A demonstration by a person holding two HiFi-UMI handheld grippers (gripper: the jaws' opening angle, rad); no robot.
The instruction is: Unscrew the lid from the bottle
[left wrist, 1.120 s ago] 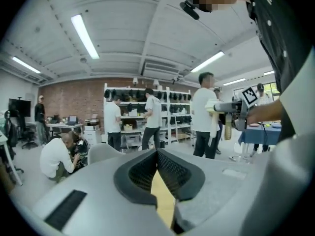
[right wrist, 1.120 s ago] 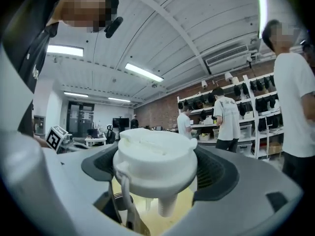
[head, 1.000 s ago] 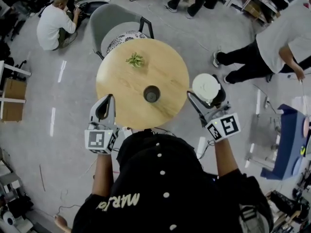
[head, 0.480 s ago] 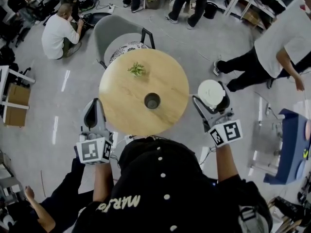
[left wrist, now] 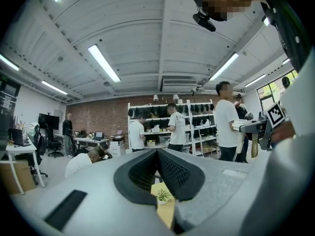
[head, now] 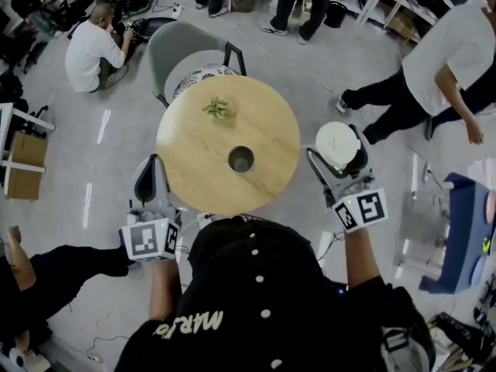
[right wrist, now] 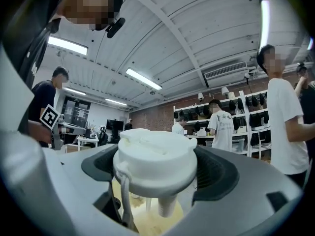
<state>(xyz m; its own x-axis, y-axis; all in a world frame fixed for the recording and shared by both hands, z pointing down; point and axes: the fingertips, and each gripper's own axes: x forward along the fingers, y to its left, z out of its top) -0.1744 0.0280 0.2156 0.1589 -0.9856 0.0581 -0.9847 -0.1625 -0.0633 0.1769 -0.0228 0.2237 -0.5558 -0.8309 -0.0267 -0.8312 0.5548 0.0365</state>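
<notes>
In the head view a dark bottle [head: 241, 159] stands upright and open-topped near the middle of the round wooden table [head: 194, 169]. Its white lid [head: 338, 146], with a strap and a short tube under it, is off the bottle and hangs beyond the table's right edge. My right gripper [head: 339, 152] is shut on the lid, and the right gripper view shows the lid [right wrist: 155, 161] clamped between both pads. My left gripper [head: 150, 173] hangs off the table's front left edge. In the left gripper view its jaws [left wrist: 157, 156] meet with nothing between them.
A small green plant [head: 216, 108] sits at the table's far side, with a grey chair [head: 180, 45] behind it. People stand and walk at the back and right, one sits on the floor at back left. A leg [head: 62, 262] stretches across the floor at left. A blue machine [head: 465, 223] is at right.
My left gripper has drawn back from the table's edge toward me and to the left. The right gripper with the lid has shifted slightly right. A leg has come in at lower left.
</notes>
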